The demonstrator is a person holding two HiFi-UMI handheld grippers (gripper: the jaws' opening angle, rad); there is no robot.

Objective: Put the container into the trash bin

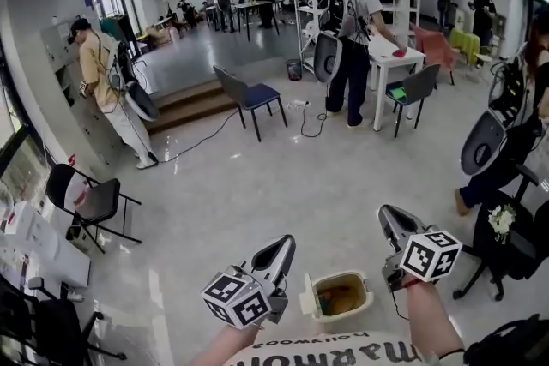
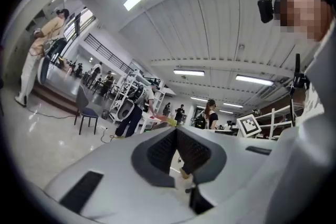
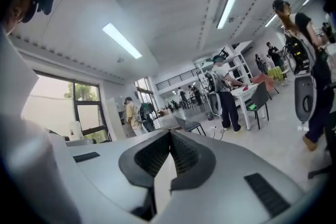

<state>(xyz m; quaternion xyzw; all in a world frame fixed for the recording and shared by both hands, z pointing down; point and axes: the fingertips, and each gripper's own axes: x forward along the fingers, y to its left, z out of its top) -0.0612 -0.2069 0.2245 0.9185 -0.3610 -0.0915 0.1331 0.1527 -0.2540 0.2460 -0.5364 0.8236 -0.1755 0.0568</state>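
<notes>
A small cream trash bin (image 1: 364,303) stands on the floor just in front of me, its lid (image 1: 306,302) swung open to the left. Something orange-brown (image 1: 340,299) lies inside it; I cannot tell whether it is the container. My left gripper (image 1: 284,245) is raised to the left of the bin and my right gripper (image 1: 387,213) above its right side. In the left gripper view the jaws (image 2: 177,131) meet at the tips with nothing between them. In the right gripper view the right gripper (image 3: 170,134) is also shut and empty. Both grippers point up and away, toward the room.
A black chair (image 1: 93,201) stands at the left and another black chair (image 1: 508,246) with a white flower at the right. Farther off are a blue chair (image 1: 250,99), a white table (image 1: 393,60) and several people standing about the hall.
</notes>
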